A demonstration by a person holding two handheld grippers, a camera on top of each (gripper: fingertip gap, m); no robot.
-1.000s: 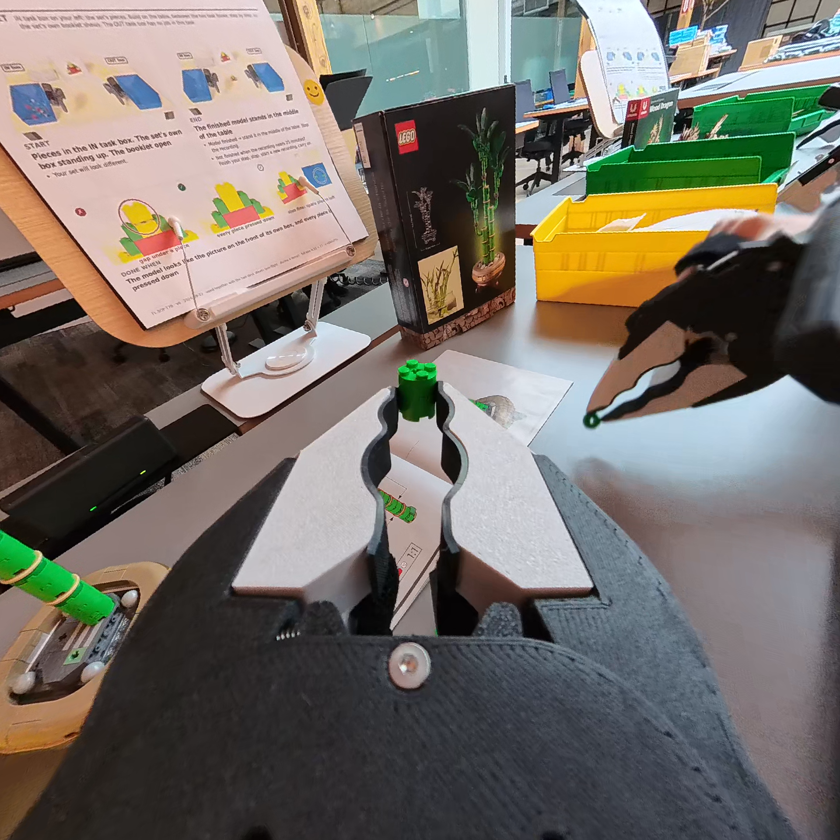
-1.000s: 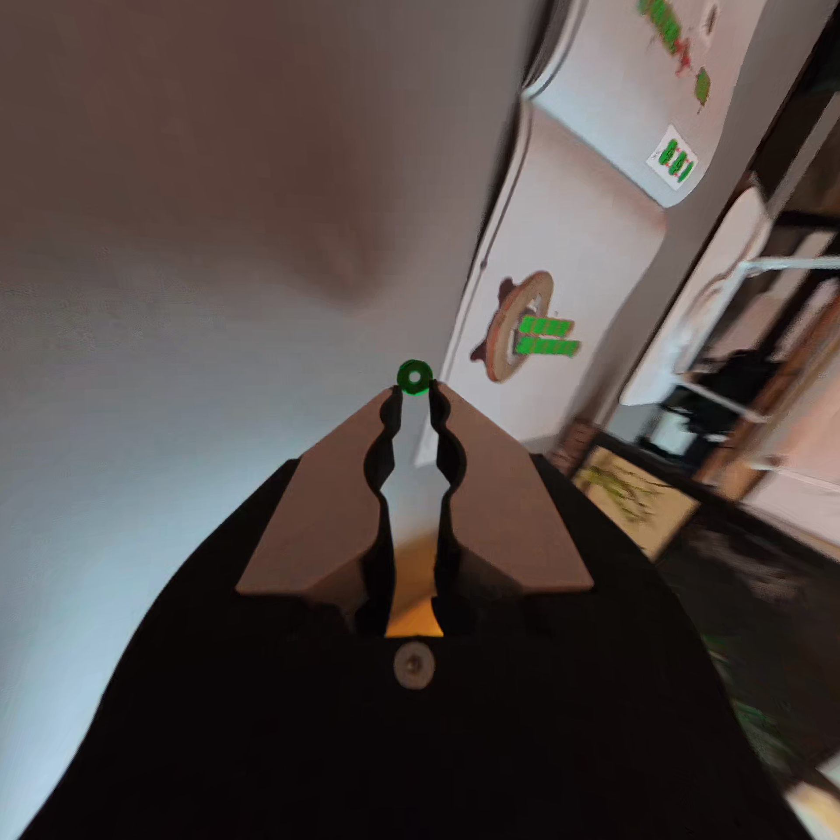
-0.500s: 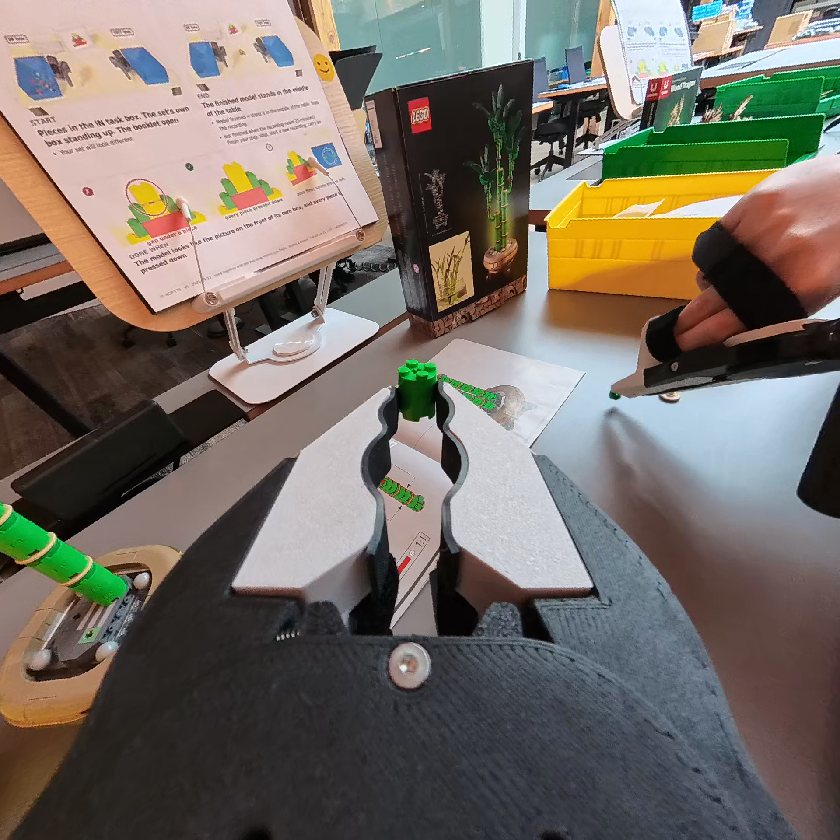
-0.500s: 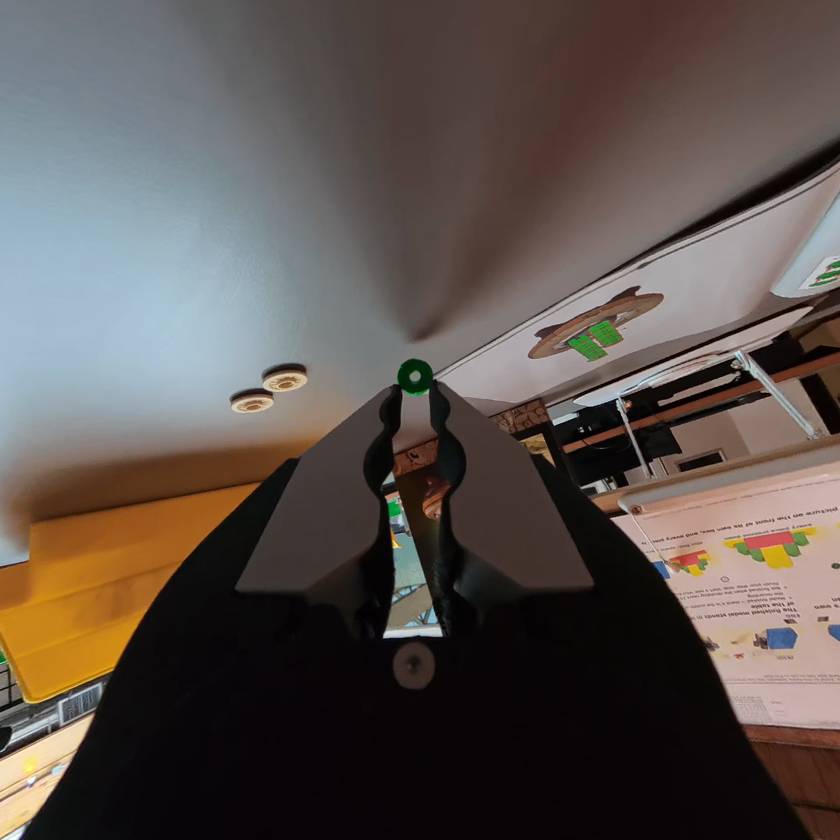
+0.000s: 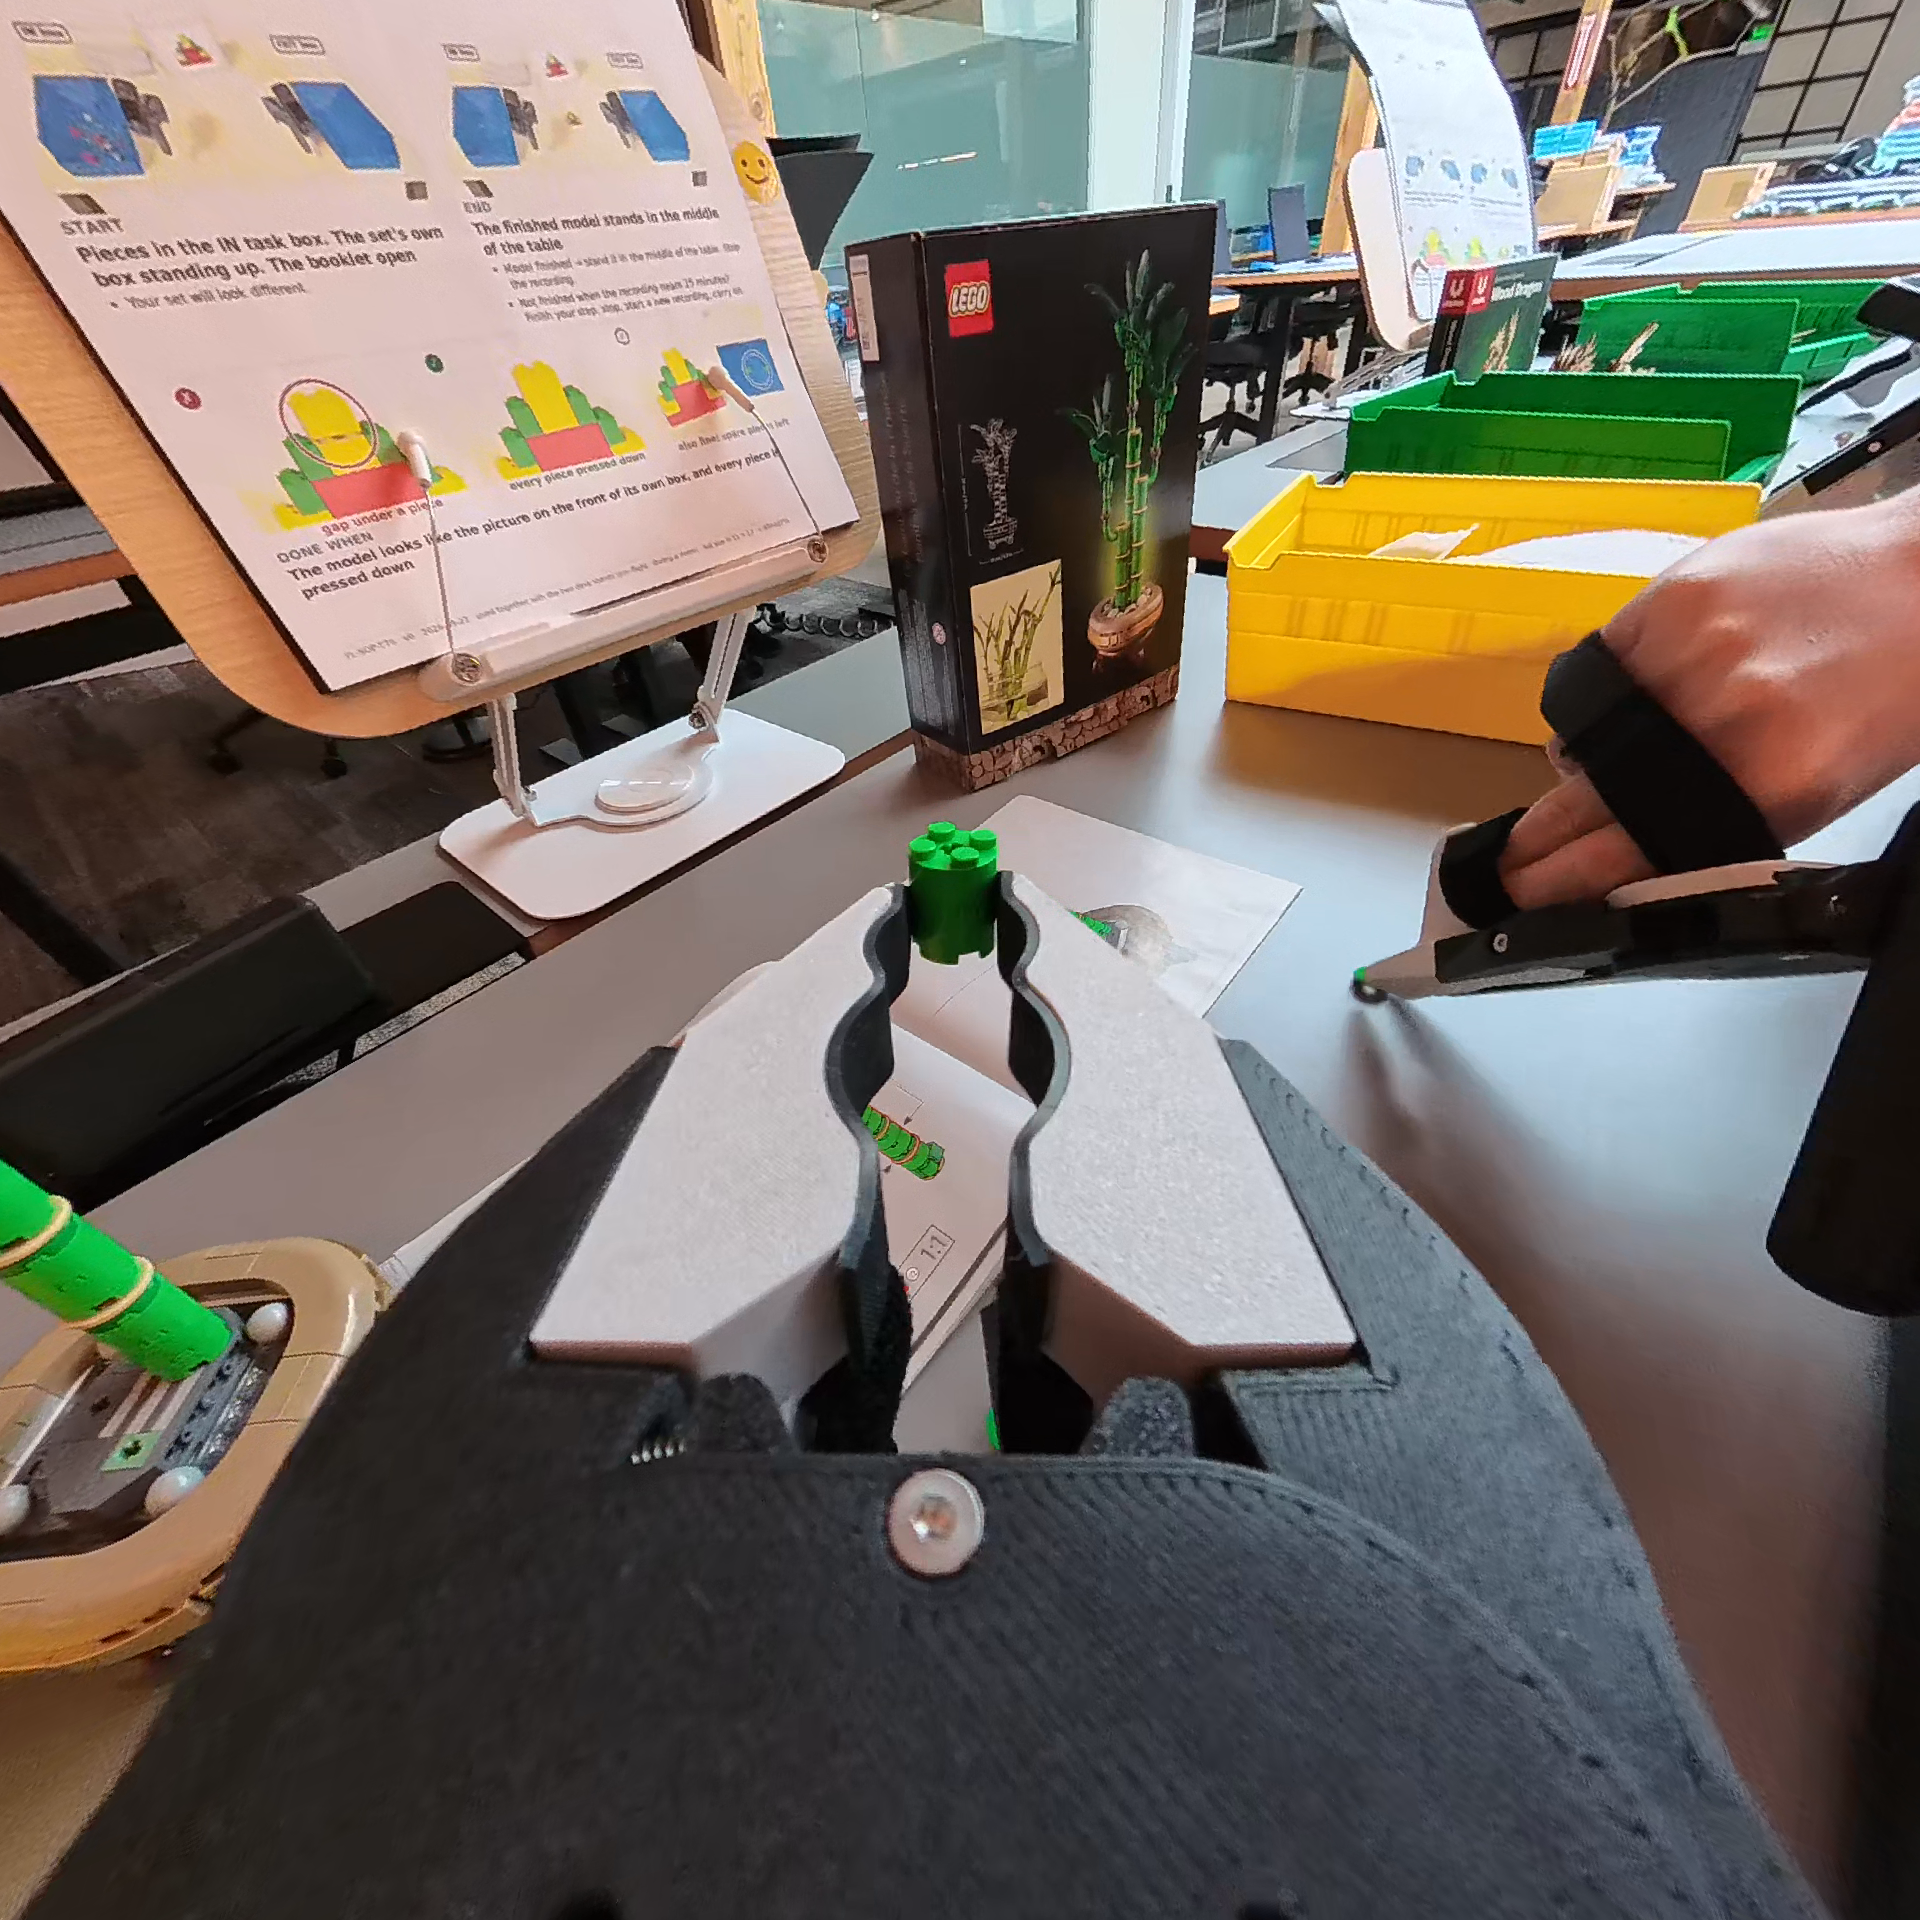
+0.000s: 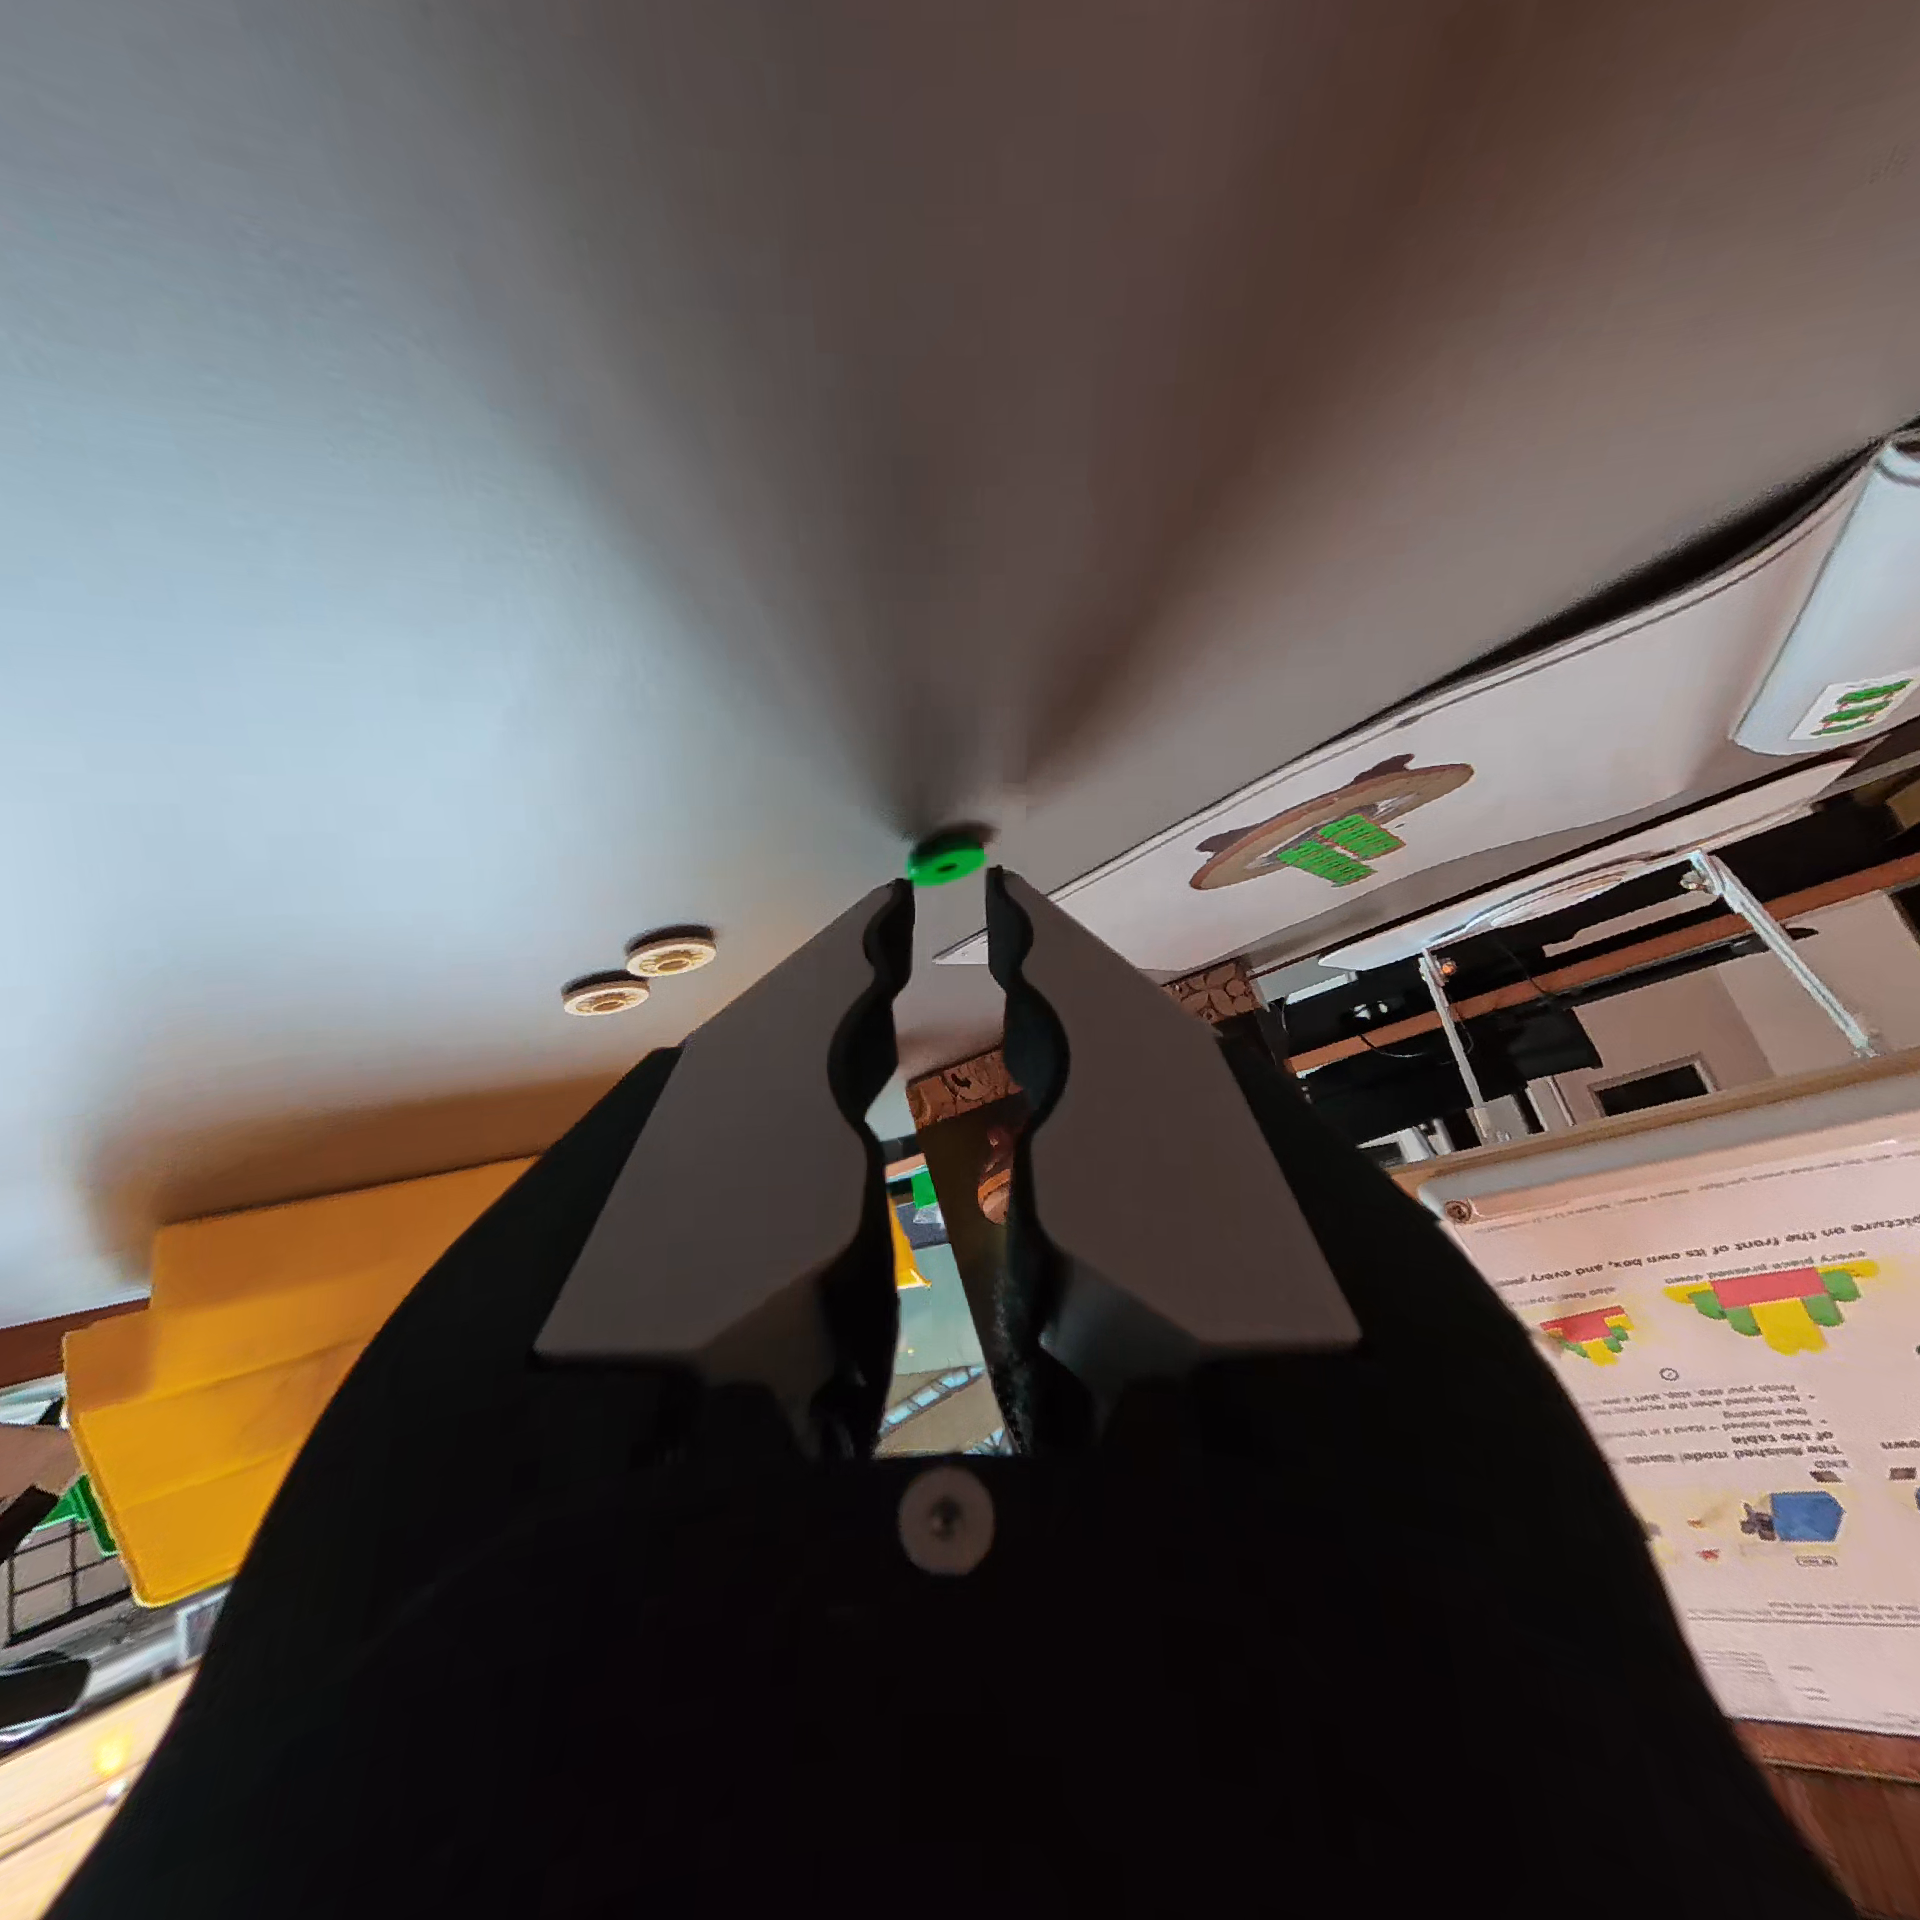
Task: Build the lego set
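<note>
My left gripper (image 5: 951, 920) is shut on a green round studded brick (image 5: 951, 883) and holds it upright above the open booklet (image 5: 1153, 914). My right gripper (image 6: 945, 883) shows upside down in its own view. It pinches a small green ring (image 6: 945, 862) at its tips, and the ring lies flat against the grey table (image 6: 727, 416). In the left wrist view the right gripper (image 5: 1369, 987) is low at the right with its tip on the table. The tan model base (image 5: 156, 1538) with a green stalk (image 5: 94, 1288) sits at the lower left.
The set's black box (image 5: 1039, 478) stands behind the booklet. A sheet on a stand (image 5: 416, 312) is at the back left. A yellow bin (image 5: 1403, 644) and a green bin (image 5: 1558, 436) are at the back right. Two tan round pieces (image 6: 639, 971) lie on the table. The gap from one gripper's tips to the other's is roughly 25 centimetres. It is some 20 centimetres from my left tips to the tan model base (image 5: 156, 1538).
My right gripper has turned over and come down until its tip touches the table. The ring has tipped from face-on to flat. My left gripper holds still with the brick.
</note>
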